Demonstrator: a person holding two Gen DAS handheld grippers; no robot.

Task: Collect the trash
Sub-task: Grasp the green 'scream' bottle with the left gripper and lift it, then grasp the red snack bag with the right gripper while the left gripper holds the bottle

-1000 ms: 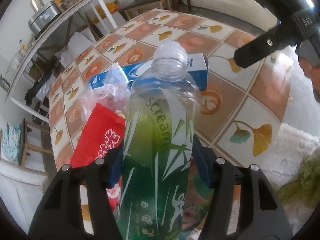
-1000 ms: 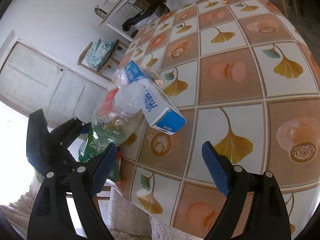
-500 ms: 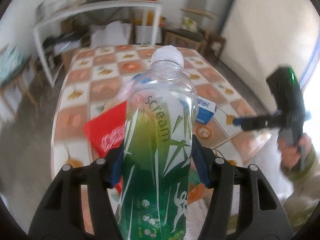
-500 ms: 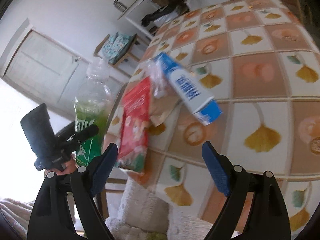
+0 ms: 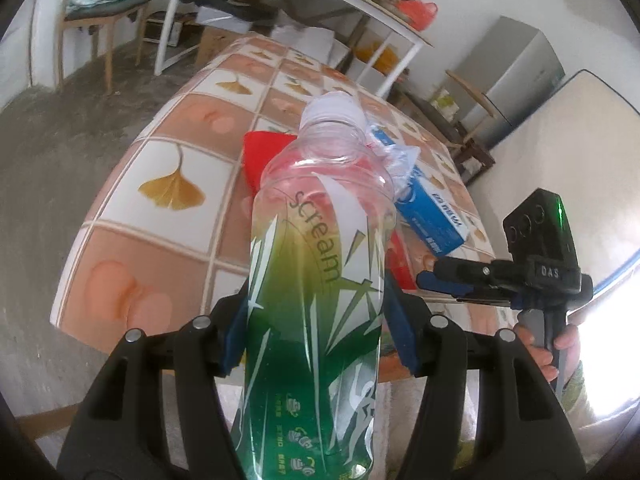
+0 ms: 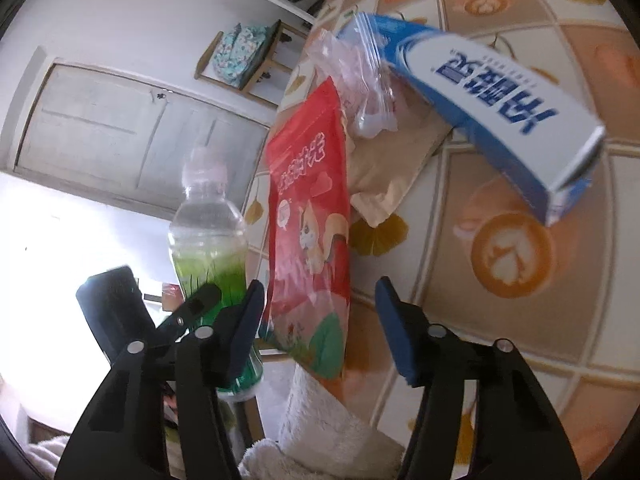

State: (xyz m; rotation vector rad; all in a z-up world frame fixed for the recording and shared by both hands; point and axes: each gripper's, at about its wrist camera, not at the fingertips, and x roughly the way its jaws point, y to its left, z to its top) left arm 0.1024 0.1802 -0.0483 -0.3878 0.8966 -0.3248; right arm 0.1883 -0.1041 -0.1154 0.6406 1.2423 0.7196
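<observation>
Your left gripper (image 5: 320,332) clamps the green-labelled plastic bottle (image 5: 316,280) off the table edge; your right gripper (image 6: 320,328) gapes empty before the red snack pouch (image 6: 310,236). The smooth bottle could slip; the overhanging pouch might slide off if nudged.

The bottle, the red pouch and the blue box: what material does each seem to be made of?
Bottle: clear thin plastic; the table shows through its neck.
Red pouch: probably glossy plastic film; it shines and bends.
Blue box: likely printed cardboard, with sharp folded edges and an end flap.
</observation>
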